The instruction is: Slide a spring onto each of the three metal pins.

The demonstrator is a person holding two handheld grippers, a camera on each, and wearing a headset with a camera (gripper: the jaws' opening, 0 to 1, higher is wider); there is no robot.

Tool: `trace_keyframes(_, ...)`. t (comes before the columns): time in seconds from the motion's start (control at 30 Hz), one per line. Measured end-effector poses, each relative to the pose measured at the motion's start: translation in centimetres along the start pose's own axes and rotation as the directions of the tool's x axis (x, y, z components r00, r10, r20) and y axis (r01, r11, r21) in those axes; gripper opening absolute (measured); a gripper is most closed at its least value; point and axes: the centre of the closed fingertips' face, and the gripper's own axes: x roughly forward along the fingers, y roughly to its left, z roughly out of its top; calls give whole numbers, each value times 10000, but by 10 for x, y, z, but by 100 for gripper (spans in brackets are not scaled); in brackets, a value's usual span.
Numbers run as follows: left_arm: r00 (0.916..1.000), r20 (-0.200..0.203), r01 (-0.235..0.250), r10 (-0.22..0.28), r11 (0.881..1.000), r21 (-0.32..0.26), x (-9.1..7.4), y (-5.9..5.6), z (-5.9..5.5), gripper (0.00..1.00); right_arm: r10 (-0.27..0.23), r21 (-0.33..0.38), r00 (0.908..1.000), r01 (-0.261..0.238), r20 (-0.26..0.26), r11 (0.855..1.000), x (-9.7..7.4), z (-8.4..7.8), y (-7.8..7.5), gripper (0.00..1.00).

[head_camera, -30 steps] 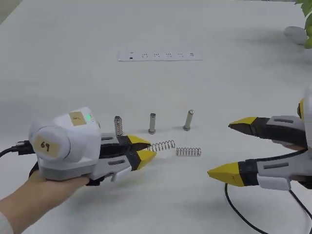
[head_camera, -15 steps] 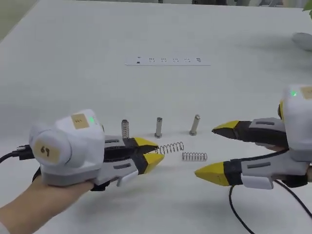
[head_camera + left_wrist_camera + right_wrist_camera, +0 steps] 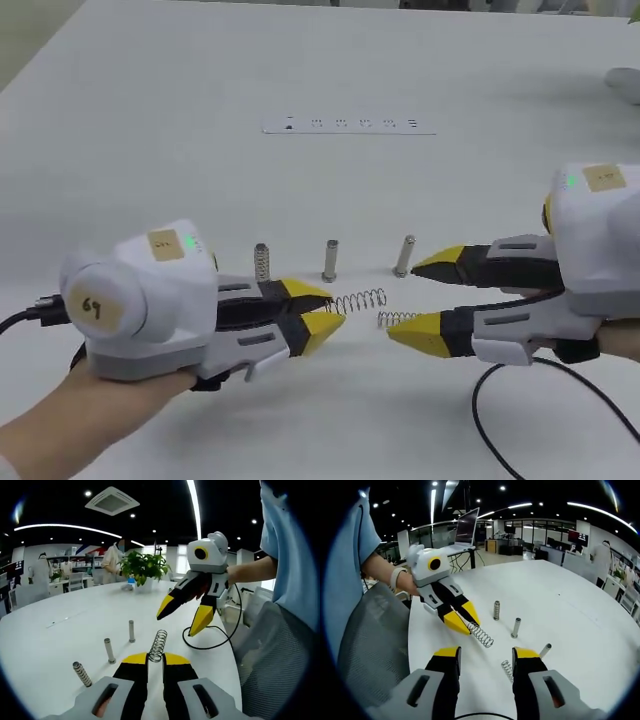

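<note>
Spring [image 3: 362, 298], a silvery wire coil, pinched in left gripper [image 3: 330, 311].

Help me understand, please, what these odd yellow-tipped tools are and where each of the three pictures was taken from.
A person holds a two-jaw gripper in each hand. The rectangular picture comes from a headset camera, the round ones from a camera on each gripper. On the white table stand three metal pins; the leftmost pin in the head view already wears a spring. The left gripper is shut on a second spring; the right gripper is open by a third spring lying loose.
</note>
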Motion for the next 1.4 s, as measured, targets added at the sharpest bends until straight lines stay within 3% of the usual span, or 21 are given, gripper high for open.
trace_keyframes(0.23, 10000, 55, 45, -45, 10000, 6, -1, -1, 2, 3, 90, -160, 9999, -92, -110, 9998, 6, -1, 2, 33)
trace_keyframes(0.37, 10000, 53, 54, -54, 10000, 11, -2, -2, 3, 3, 191, -101, 9998, -192, -27, 9998, 8, 1, 3, 23)
trace_keyframes(0.6, 10000, 36, 38, -38, 10000, 21, -3, -1, 2, 3, 241, -100, 9997, -241, -1, 9997, 10, 2, 4, 18)
trace_keyframes(1.07, 9998, 122, 180, -181, 9998, 18, -2, -5, 5, 3, 504, -31, 9987, -505, -103, 9987, 15, 1, 6, 19)
trace_keyframes(1.4, 9996, 73, 255, -255, 9997, 24, -3, -7, 5, 3, 636, -199, 9979, -638, -117, 9978, 16, 5, 7, 14)
